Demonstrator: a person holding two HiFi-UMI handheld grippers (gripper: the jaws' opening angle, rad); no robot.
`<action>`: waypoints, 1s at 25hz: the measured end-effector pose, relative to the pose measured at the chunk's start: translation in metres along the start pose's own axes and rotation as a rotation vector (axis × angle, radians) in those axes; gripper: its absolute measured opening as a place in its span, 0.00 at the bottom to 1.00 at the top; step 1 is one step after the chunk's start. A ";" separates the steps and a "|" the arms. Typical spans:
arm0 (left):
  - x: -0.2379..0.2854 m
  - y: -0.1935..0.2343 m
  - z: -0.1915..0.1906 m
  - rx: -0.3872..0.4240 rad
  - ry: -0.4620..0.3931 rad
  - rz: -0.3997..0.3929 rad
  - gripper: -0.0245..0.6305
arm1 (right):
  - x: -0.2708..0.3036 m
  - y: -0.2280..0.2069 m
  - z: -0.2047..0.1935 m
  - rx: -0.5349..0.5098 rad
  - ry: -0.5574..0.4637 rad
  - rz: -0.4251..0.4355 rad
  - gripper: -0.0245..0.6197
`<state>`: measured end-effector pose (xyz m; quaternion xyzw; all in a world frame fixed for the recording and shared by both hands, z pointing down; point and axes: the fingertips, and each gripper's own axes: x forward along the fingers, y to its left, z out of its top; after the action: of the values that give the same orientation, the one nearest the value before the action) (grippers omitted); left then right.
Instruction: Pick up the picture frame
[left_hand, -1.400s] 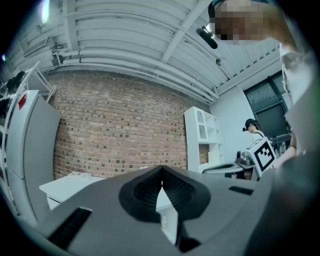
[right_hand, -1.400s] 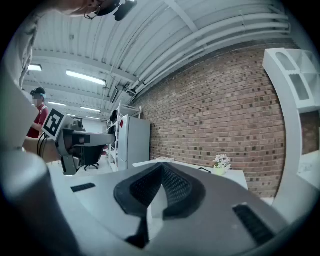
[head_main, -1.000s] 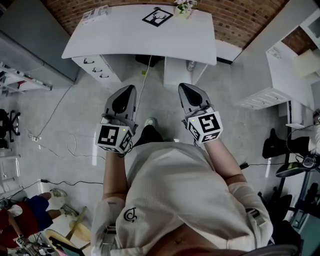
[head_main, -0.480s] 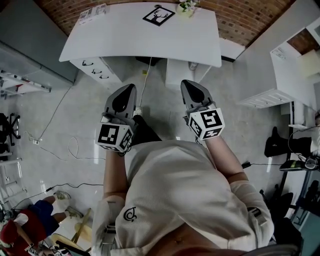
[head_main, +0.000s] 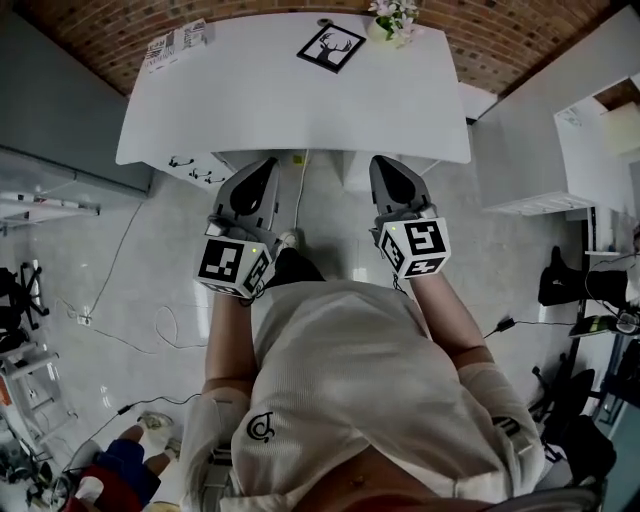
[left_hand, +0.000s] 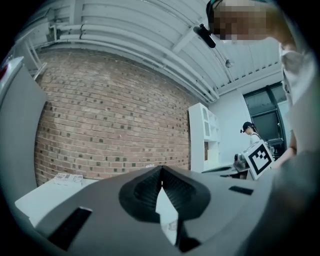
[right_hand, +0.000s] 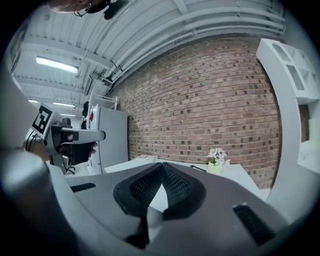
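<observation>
The black picture frame (head_main: 331, 47) with a white deer-head picture lies flat at the far side of the white table (head_main: 250, 100), next to a small flower pot (head_main: 392, 22). My left gripper (head_main: 267, 164) and right gripper (head_main: 381, 163) are held side by side just short of the table's near edge, well away from the frame. Both are shut with nothing between their jaws. In the right gripper view the flower pot (right_hand: 216, 162) stands on the tabletop ahead; the frame is hard to make out there.
A stack of printed papers (head_main: 176, 42) lies at the table's far left corner. Drawers (head_main: 195, 168) sit under the table at left. White shelving (head_main: 595, 130) stands to the right, a brick wall (head_main: 100, 30) behind. Cables (head_main: 130, 330) trail over the floor. Another person (head_main: 115, 470) crouches lower left.
Both grippers and the person have moved forward towards the table, whose near edge now lies just ahead of the jaw tips. The jaws stayed shut.
</observation>
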<state>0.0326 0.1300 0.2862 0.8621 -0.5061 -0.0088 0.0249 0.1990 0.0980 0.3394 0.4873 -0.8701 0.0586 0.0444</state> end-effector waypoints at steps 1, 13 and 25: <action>0.008 0.018 0.000 -0.007 0.006 -0.009 0.06 | 0.016 0.001 0.002 0.002 0.002 -0.021 0.05; 0.083 0.178 -0.013 -0.020 0.074 -0.130 0.06 | 0.169 0.000 -0.003 0.061 0.074 -0.200 0.05; 0.176 0.211 -0.050 -0.073 0.149 -0.138 0.06 | 0.245 -0.068 -0.027 0.095 0.184 -0.211 0.05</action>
<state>-0.0634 -0.1249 0.3486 0.8917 -0.4416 0.0352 0.0932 0.1298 -0.1394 0.4032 0.5700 -0.8027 0.1392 0.1066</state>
